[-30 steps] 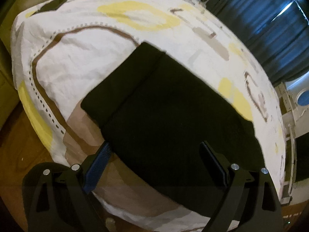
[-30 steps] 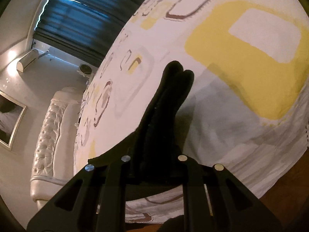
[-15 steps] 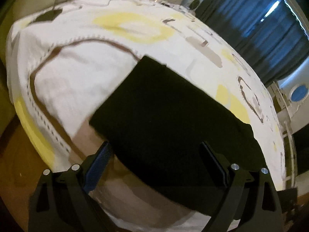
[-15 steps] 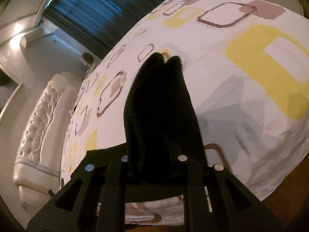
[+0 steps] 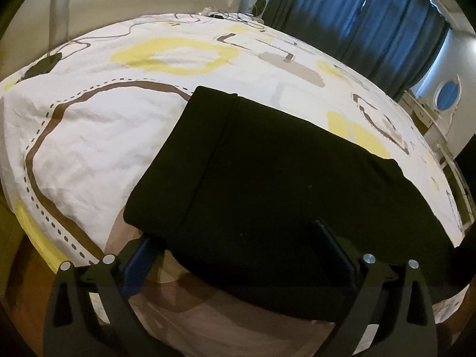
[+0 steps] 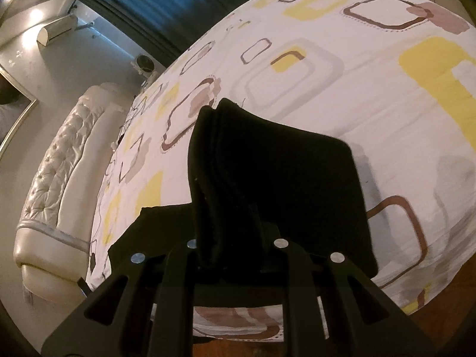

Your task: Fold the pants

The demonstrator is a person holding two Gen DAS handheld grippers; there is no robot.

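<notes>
Black pants [image 5: 267, 178] lie flat on the patterned bed sheet [image 5: 89, 136], part folded, with a seam running front to back. My left gripper [image 5: 235, 247] is open at the pants' near edge, its fingers spread either side of the cloth, holding nothing. My right gripper [image 6: 235, 232] is shut on a thick folded end of the pants [image 6: 267, 178] and holds it lifted above the sheet [image 6: 357, 89]. The lifted cloth hides the right fingertips.
The bed's rounded edge and wooden floor [image 5: 17, 255] lie just below the left gripper. Dark blue curtains [image 5: 372, 23] hang beyond the bed. A white tufted headboard [image 6: 59, 154] stands at the left of the right wrist view. A dark object with a cable [image 5: 41, 65] lies on the sheet.
My right gripper has swung and lifted the held end of the pants, which now shows wider and further over the bed. The left view has tilted up slightly; that gripper stays open.
</notes>
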